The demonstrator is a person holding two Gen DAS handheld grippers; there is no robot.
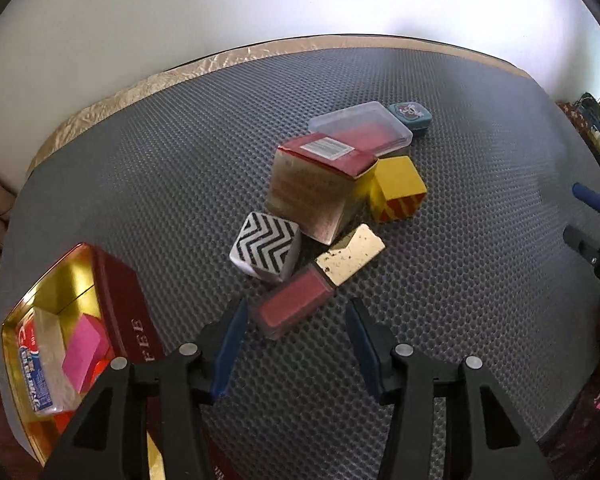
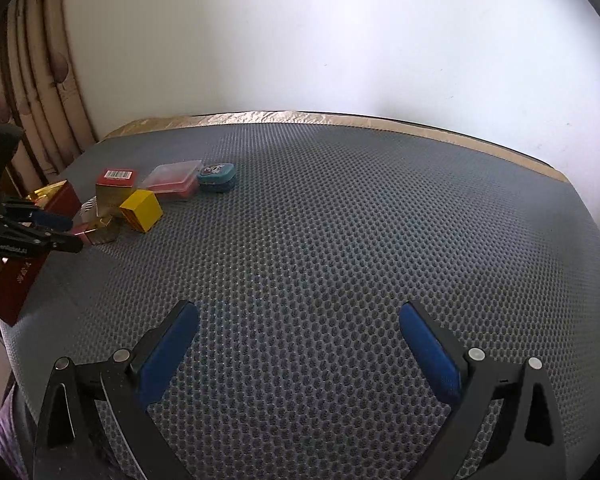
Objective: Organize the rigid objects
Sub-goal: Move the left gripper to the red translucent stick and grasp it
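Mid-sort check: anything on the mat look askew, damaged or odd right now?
Nothing looks damaged or spilled. The loose pile is just untidy: the red-lidded gold box sits tilted among the others, and the pink bar with a gold cap lies slantwise before the left gripper.

left tongs (image 1: 296,312) – parted | over pink bottle (image 1: 296,310) – near red tin (image 1: 116,280)

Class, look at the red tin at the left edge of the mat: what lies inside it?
Inside the red tin lie a pink block, a pale whitish block and a blue-and-white printed packet. Whatever sits beneath them, and the tin's near corner, is hidden by the left gripper.
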